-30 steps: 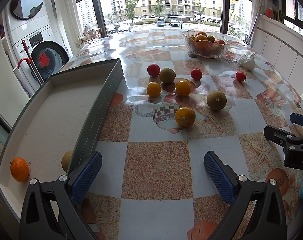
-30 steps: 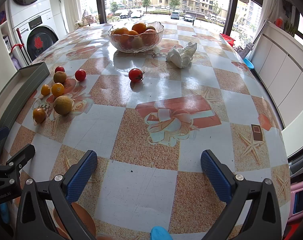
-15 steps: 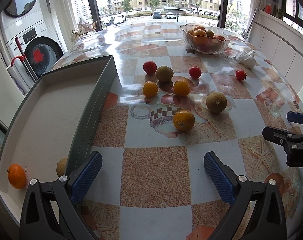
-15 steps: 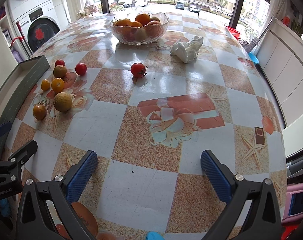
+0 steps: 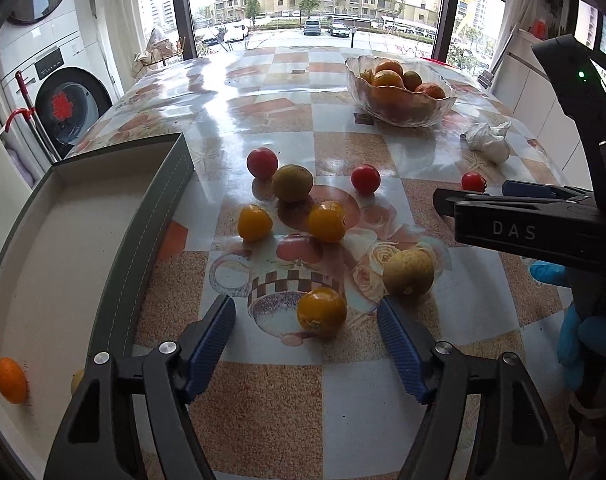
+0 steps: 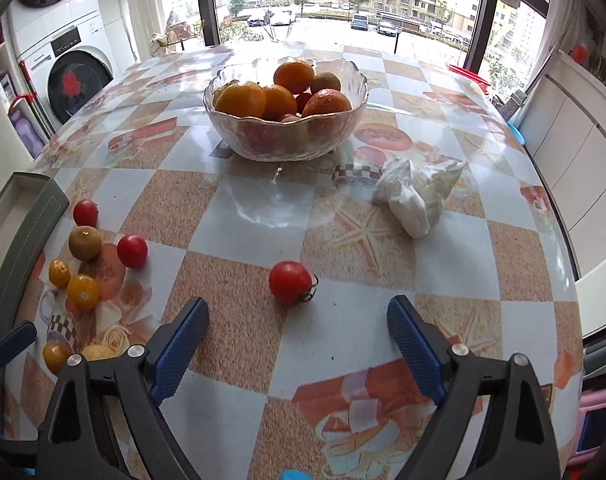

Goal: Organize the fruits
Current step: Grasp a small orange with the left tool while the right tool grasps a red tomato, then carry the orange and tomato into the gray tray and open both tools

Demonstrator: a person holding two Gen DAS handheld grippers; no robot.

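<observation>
My left gripper (image 5: pixel 306 322) is open, its jaws on either side of an orange fruit (image 5: pixel 321 311) on the table. A tan round fruit (image 5: pixel 408 272) lies just right of it, with several more orange, red and brown fruits beyond. My right gripper (image 6: pixel 297 328) is open just short of a lone red tomato (image 6: pixel 290 281). A grey tray (image 5: pixel 115 248) at the left holds an orange (image 5: pixel 10 380) and a partly hidden yellowish fruit (image 5: pixel 76 380).
A glass bowl (image 6: pixel 286 145) full of oranges stands at the table's far side, with a crumpled white bag (image 6: pixel 417 192) to its right. The right gripper's body (image 5: pixel 531 224) reaches in beside the left one. A washing machine (image 5: pixel 63 92) stands to the left.
Both grippers have moved forward over the table. The left one has closed in around the nearest orange fruit, and the right one has come up to the lone tomato.
</observation>
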